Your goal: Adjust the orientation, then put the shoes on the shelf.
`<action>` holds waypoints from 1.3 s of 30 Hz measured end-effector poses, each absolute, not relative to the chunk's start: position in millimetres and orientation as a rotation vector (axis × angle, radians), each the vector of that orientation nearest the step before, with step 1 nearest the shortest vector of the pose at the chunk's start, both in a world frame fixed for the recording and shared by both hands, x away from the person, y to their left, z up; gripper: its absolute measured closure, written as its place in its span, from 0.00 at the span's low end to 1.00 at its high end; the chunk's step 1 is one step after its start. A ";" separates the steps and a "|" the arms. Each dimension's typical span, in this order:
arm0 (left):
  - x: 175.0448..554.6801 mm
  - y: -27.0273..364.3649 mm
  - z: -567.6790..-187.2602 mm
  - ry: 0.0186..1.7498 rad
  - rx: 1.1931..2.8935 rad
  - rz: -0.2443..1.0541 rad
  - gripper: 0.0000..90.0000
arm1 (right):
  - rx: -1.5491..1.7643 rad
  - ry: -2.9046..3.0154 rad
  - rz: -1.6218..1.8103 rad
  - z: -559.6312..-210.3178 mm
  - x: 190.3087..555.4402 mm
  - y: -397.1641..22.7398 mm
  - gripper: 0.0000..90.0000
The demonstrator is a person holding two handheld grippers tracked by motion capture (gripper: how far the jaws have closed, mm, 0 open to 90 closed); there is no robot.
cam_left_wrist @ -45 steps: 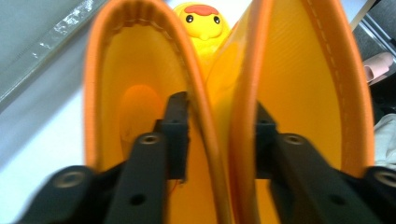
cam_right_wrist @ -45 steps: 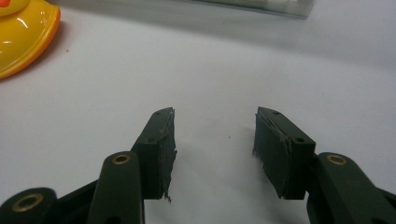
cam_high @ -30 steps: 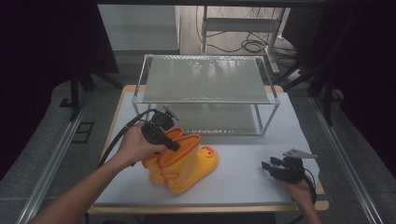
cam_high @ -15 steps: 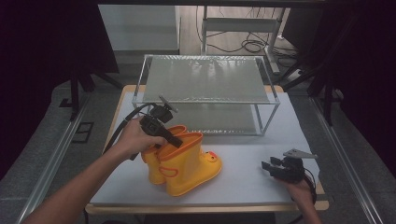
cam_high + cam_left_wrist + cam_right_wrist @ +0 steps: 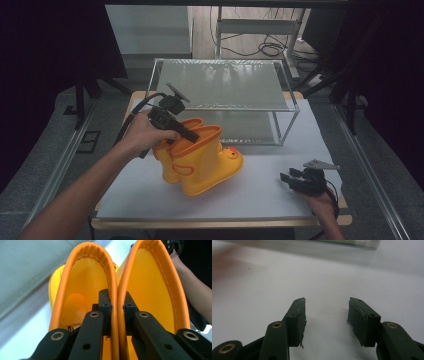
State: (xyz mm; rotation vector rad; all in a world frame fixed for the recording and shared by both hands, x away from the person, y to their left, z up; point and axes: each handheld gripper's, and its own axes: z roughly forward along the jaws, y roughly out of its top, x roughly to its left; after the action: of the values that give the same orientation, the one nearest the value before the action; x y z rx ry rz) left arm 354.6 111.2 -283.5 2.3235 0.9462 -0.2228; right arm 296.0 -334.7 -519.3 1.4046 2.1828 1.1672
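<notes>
The left gripper (image 5: 192, 136) is clamped on a pair of glossy yellow rubber rain boots with orange rims and a duck face on the toe (image 5: 202, 157). In the left gripper view its two black jaws pinch the two adjoining orange rims together, one jaw reaching down inside each boot shaft (image 5: 85, 297), with the gripper's tips (image 5: 117, 301) meeting across the doubled rim. The person's left hand (image 5: 142, 135) grips the tool from the left side of the scene, its black cable looping away toward the far left.

In the high view the boots sit at about the middle of the white tabletop (image 5: 260, 190), just near of a low glass-and-metal shelf unit with a frosted top pane (image 5: 222, 85), which stands on the far half of the table. The boots lean, toes pointing to the right, and whether the soles touch the surface cannot be told.

The right gripper (image 5: 286, 179) lies low at the near right corner of the table, well apart from the boots, held in the person's right hand (image 5: 320, 205), with its grey three-cornered plate on top. In the right gripper view its jaws (image 5: 327, 317) stand apart over the bare white surface, with nothing between the pads
</notes>
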 end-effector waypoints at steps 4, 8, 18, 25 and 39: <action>356.4 111.0 -272.8 0.934 2.305 -0.217 0.92 | 1.405 2.182 1.169 -519.3 296.0 -334.6 0.53; 357.9 109.4 -264.6 0.927 2.295 -0.214 0.92 | 1.405 2.183 1.168 -519.2 296.1 -334.6 0.53; 362.6 97.9 -247.9 0.894 2.304 -0.206 0.92 | 1.406 2.182 1.173 -519.3 296.4 -335.0 0.53; 370.0 91.9 -235.2 0.883 2.305 -0.211 0.92 | 1.414 2.181 1.177 -519.2 296.3 -335.2 0.53; 389.3 80.0 -197.3 0.897 2.270 -0.196 0.92 | 1.419 2.185 1.190 -519.3 297.0 -337.1 0.53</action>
State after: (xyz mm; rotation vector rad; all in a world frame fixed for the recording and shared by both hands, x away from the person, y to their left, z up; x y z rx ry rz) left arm 389.3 80.0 -197.3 2.2699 0.8970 -0.1957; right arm 297.0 -337.1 -519.3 1.4188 2.1855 1.1903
